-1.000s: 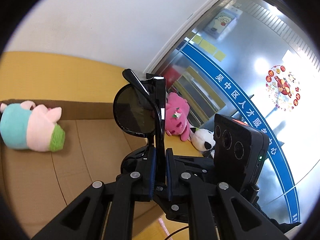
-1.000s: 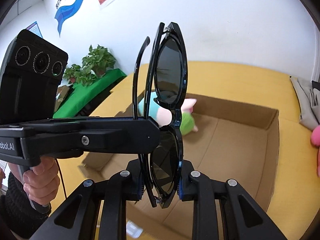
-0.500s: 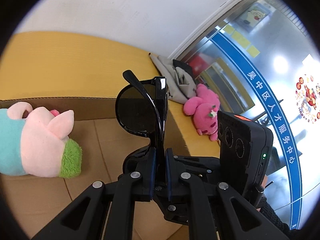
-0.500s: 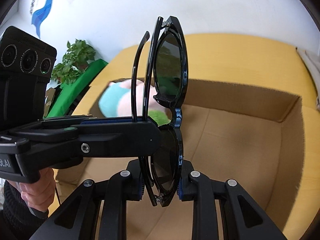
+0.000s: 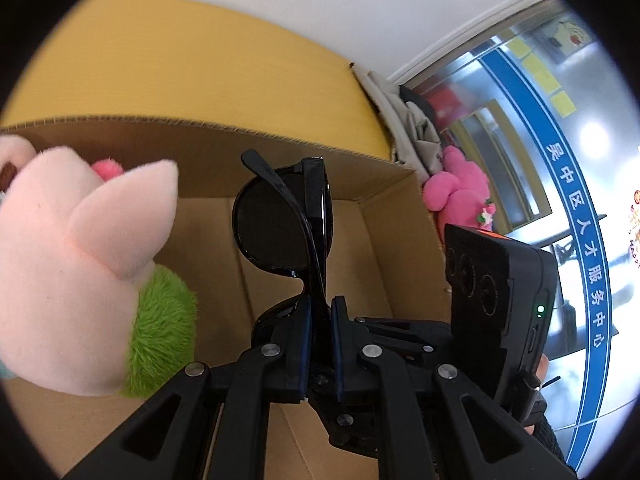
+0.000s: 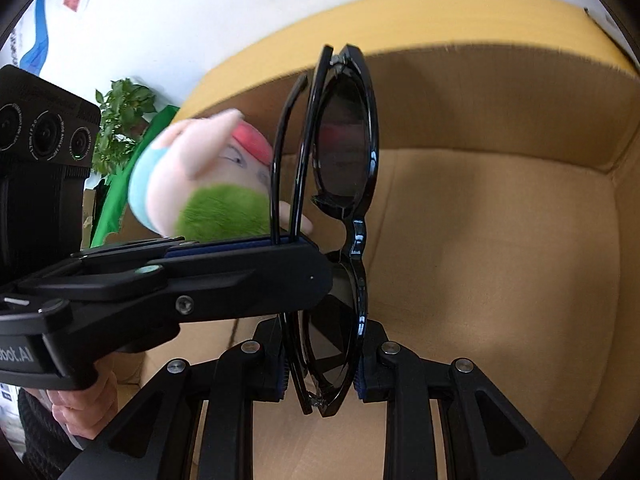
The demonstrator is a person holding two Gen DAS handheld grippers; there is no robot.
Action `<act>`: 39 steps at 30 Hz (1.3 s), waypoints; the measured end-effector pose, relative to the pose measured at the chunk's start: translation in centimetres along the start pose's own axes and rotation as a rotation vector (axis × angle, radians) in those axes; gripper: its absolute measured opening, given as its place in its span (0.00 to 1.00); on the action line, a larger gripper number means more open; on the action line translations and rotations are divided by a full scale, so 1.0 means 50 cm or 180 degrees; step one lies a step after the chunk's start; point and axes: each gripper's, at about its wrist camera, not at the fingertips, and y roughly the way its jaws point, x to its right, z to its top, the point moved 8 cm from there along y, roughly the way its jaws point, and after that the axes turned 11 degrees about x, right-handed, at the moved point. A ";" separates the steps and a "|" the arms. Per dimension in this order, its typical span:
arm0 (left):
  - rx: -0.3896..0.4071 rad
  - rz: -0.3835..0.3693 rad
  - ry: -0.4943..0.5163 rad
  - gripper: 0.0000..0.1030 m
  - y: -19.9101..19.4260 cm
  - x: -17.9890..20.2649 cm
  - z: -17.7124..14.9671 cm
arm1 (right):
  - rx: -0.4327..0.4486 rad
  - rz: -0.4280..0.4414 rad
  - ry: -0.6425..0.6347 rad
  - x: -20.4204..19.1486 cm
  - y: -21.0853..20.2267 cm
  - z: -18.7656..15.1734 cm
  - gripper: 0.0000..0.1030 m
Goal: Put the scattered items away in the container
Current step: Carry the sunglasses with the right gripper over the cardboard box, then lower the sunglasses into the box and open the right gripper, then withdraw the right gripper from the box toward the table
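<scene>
Sunglasses (image 6: 344,216), folded and black-framed, hang upright above the floor of an open cardboard box (image 6: 500,264), pinched by two claws at once. From the right wrist view, the right claw (image 6: 320,372) clamps its blue-padded jaws on the lower lens from both sides, while the left claw (image 6: 296,252) reaches in from the left and grips the folded temple arms near the bridge. A hand (image 6: 84,408) in a dark sleeve holds the left claw's handle at the lower left.

From the left wrist view, the left claw (image 5: 320,340) is closed tight on the thin edge of the sunglasses (image 5: 284,228), whose upper lens stands above the jaws with one temple tip curving up to the left. The right claw's camera housing (image 5: 496,300) sits just beside it on the right, a green light glowing on its side.

A plush pig (image 5: 80,264), pink with a green tuft, lies inside the box (image 5: 384,240) near its left end, close to the sunglasses but apart from them. The box rests on a yellow worktop (image 5: 200,68). Beyond the box's far right corner, a pink plush toy (image 5: 460,196) and a crumpled grey cloth (image 5: 412,128) lie on the worktop. A potted plant (image 6: 120,120) stands by the white wall.
</scene>
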 end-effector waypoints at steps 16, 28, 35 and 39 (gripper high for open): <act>-0.0075 0.0279 0.0039 0.12 0.023 -0.037 -0.013 | 0.0030 -0.0008 0.0119 -0.023 0.016 -0.006 0.39; 0.0107 0.0287 0.0120 0.32 0.002 -0.010 -0.002 | 0.0212 -0.0274 0.0009 -0.037 -0.030 -0.010 0.58; 0.0495 0.0314 0.0365 0.51 -0.112 0.038 -0.023 | 0.0672 -0.0464 -0.0312 -0.113 -0.145 -0.028 0.92; 0.0915 0.0452 0.0507 0.67 -0.223 0.061 -0.057 | 0.0889 -0.0671 -0.0694 -0.152 -0.196 -0.048 0.94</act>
